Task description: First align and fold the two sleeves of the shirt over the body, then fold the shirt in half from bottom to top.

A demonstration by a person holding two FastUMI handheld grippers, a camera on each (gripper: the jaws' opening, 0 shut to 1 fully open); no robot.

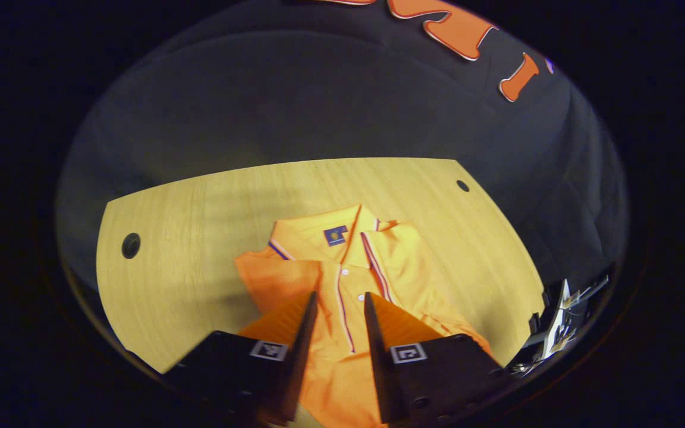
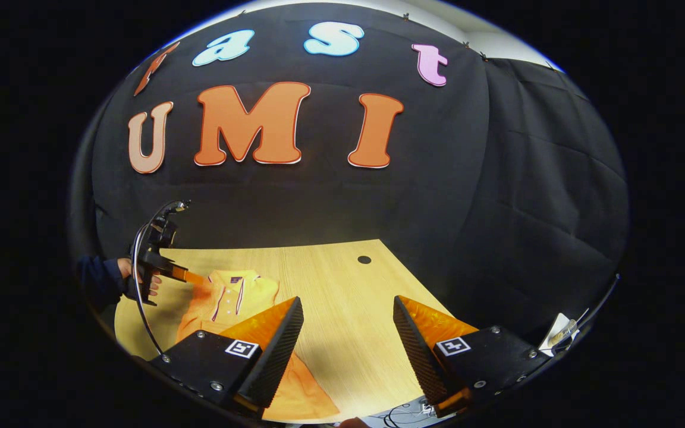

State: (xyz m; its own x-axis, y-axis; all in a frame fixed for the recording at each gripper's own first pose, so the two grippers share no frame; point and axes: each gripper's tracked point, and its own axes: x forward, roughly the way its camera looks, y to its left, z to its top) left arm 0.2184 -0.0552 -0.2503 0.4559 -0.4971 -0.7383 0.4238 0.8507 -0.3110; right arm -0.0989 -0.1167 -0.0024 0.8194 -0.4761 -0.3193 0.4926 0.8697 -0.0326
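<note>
An orange polo shirt lies face up on the wooden table, collar toward the booth's wall, striped placket running down the middle. A darker orange flap lies folded over the body, left of the placket. My left gripper hovers just above the chest, open by a narrow gap, and the placket shows between its fingers. In the right gripper view the shirt lies at the left, with a hand holding the left gripper over its near edge. My right gripper stands wide open over bare table, holding nothing.
Round cable holes mark the tabletop. A black and white object with wires sits off the table's right edge, also seen as a white item. Cables lie at the front edge. Black cloth backs the table.
</note>
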